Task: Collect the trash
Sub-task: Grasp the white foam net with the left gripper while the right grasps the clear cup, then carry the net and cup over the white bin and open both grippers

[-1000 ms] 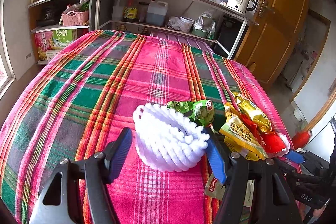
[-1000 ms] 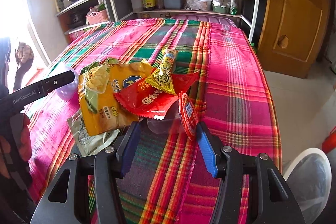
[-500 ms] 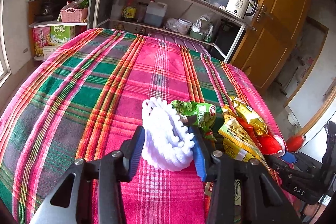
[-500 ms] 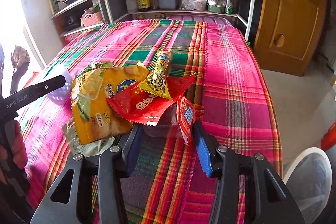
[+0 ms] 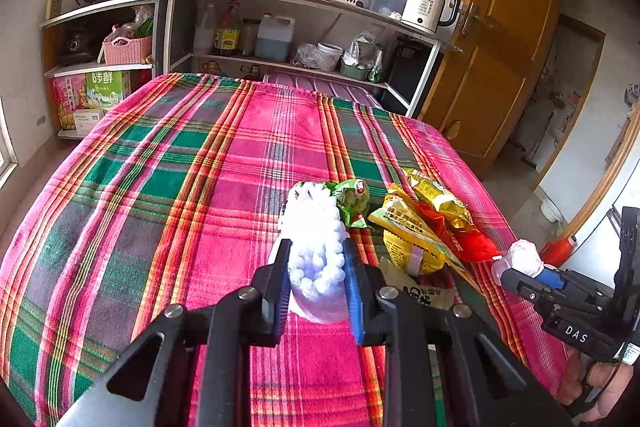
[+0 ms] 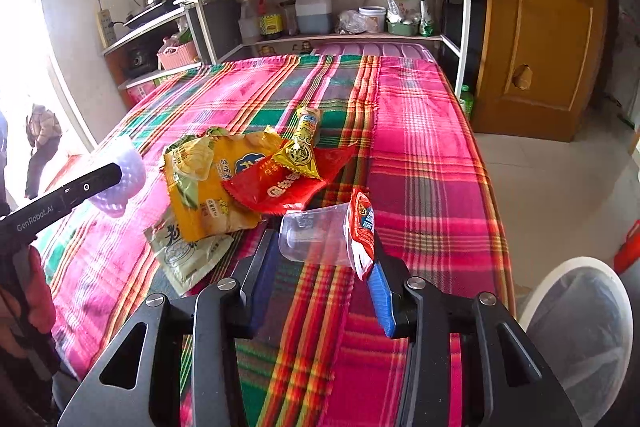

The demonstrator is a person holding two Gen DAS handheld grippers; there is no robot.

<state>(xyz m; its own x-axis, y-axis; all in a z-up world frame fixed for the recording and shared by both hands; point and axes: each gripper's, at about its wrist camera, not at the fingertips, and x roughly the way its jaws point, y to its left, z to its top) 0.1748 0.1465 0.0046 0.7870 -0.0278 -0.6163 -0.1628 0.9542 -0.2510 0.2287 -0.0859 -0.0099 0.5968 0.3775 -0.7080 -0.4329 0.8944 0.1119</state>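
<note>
My left gripper [image 5: 316,267] is shut on a white foam net sleeve [image 5: 316,251] and holds it just above the plaid tablecloth [image 5: 180,187]. My right gripper [image 6: 320,255] is shut on a clear plastic cup [image 6: 312,239] with a red peeled lid [image 6: 362,231]. A pile of snack wrappers lies on the cloth: a yellow bag [image 6: 216,187], a red bag [image 6: 280,187], a gold pouch [image 6: 300,151], a pale wrapper [image 6: 184,255] and a green wrapper [image 5: 352,199]. The left gripper with the foam also shows in the right wrist view [image 6: 116,179].
A white bin with a plastic liner [image 6: 580,327] stands on the floor right of the table. Shelves with bottles, pots and a kettle [image 5: 428,3] stand behind the table. A wooden door [image 6: 540,27] is at the right.
My left gripper has closed on the foam sleeve, squeezed it narrow and lifted it. My right gripper has closed on the clear cup and raised it slightly.
</note>
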